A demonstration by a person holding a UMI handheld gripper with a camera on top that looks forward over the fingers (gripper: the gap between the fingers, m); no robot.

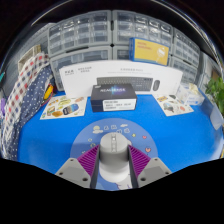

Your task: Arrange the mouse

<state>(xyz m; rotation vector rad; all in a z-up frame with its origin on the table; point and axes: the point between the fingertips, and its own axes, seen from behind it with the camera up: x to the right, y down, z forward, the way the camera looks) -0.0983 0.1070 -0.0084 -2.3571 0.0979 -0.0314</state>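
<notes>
A light grey computer mouse [112,153] is held between my two fingers, its nose pointing away from me. My gripper [112,165] is shut on it, with the purple pads [88,162] pressing on both of its sides. It is over the blue table surface [60,135]. Just beyond the mouse a black box [111,96] lies on the blue surface.
A long white box [108,74] stands behind the black box. Colourful sheets [63,107] lie to the left and others [181,100] to the right. A patterned cloth [30,95] hangs at the far left. Grey drawer cabinets [90,35] and a yellow card [152,50] fill the back.
</notes>
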